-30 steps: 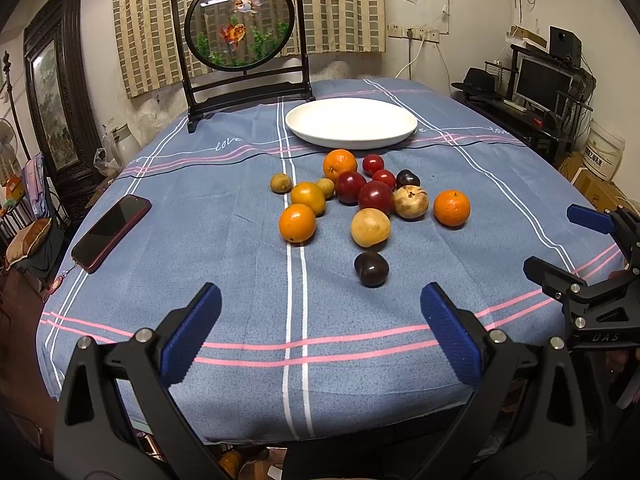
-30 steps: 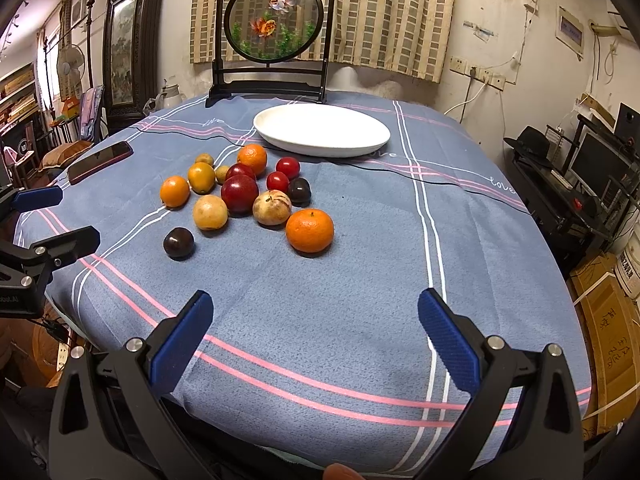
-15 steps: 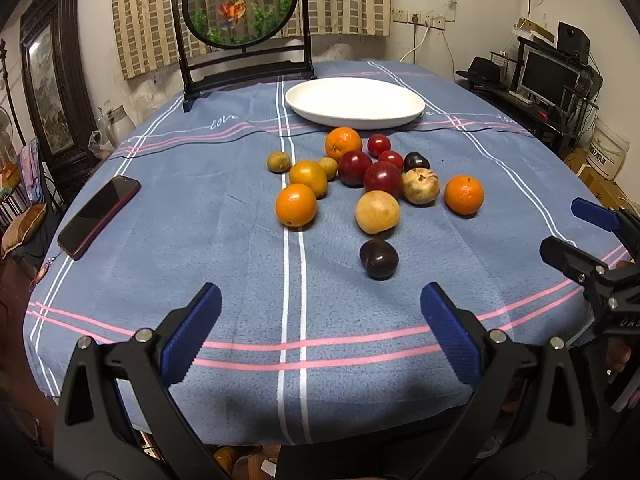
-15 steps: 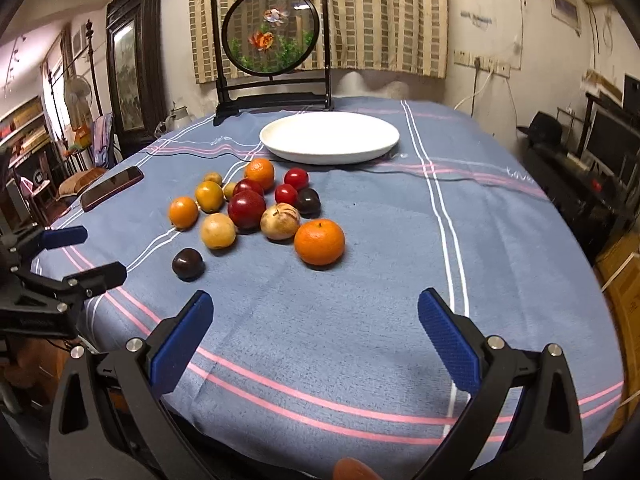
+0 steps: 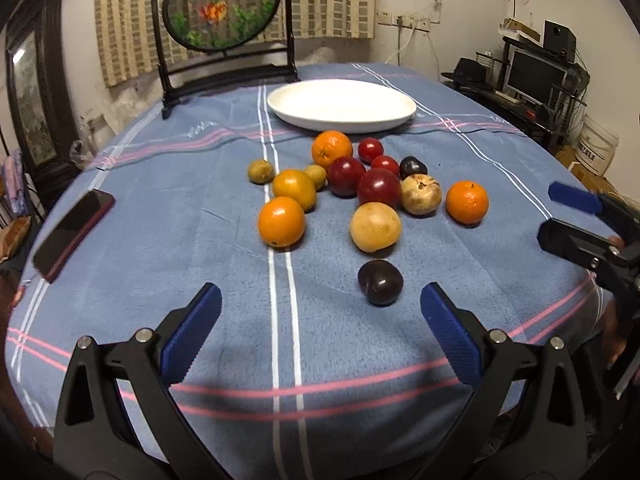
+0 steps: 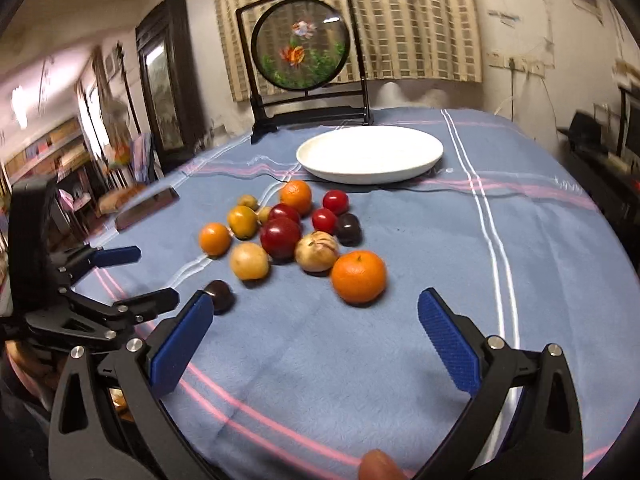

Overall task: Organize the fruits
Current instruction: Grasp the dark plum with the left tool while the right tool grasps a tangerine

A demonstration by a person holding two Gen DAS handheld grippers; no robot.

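Note:
Several fruits lie clustered on the blue striped tablecloth (image 5: pixel 160 240): oranges, red plums, yellow fruits. A dark plum (image 5: pixel 380 282) is nearest my left gripper (image 5: pixel 320 334), which is open and empty just short of it. A white plate (image 5: pixel 342 105) sits empty behind the fruits. My right gripper (image 6: pixel 316 338) is open and empty, with an orange (image 6: pixel 359 277) just ahead between its fingers' line. The dark plum also shows in the right wrist view (image 6: pixel 220 296), partly behind the left finger. Each gripper shows at the edge of the other's view.
A red phone (image 5: pixel 72 234) lies at the table's left edge. A round fish picture on a black stand (image 5: pixel 224 24) stands behind the plate. A desk with a monitor (image 5: pixel 532 76) is off to the right of the table.
Both grippers have moved forward and lower toward the fruits, which look larger now. The right view has swung left. Both stay open. No fruit has moved.

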